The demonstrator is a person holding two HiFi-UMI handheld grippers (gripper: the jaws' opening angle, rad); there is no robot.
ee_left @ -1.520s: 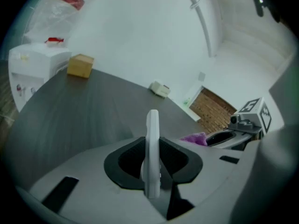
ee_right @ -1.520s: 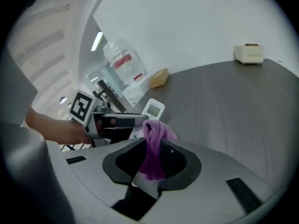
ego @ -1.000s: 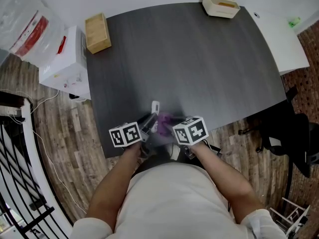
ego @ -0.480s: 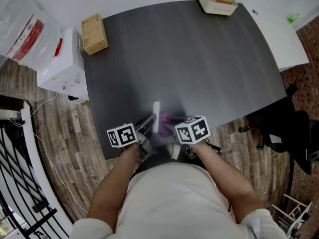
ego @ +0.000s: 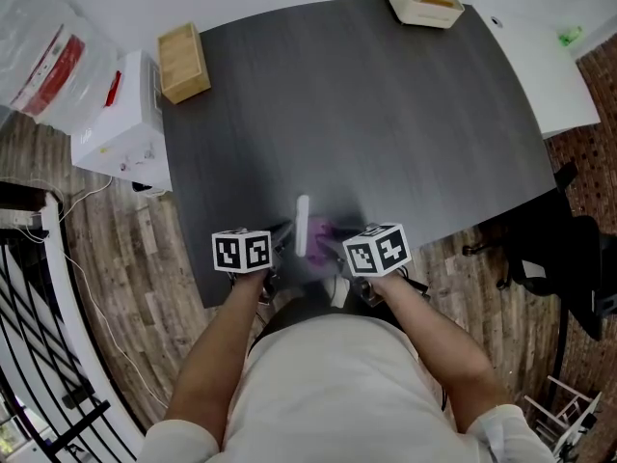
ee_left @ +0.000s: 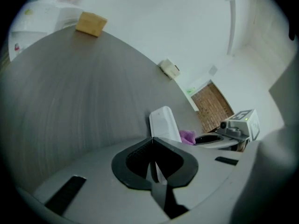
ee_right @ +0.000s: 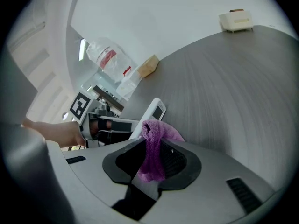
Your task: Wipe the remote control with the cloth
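Left gripper [ee_left: 153, 140] pressed shut, apparently pinching the remote [ee_left: 163, 122]. Right gripper [ee_right: 150, 143] pinches the cloth [ee_right: 153, 153] at the remote's 3 o'clock. Wiping stage; next, drag the cloth along it.

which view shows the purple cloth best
The right gripper view: the cloth hangs pinched in the right claw, large and central. The left gripper view shows only a purple scrap beside the remote. The head view shows a small blurry patch.

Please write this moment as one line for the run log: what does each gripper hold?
left gripper: shut on remote control | right gripper: shut on purple cloth | cloth: beside remote control, contact unclear
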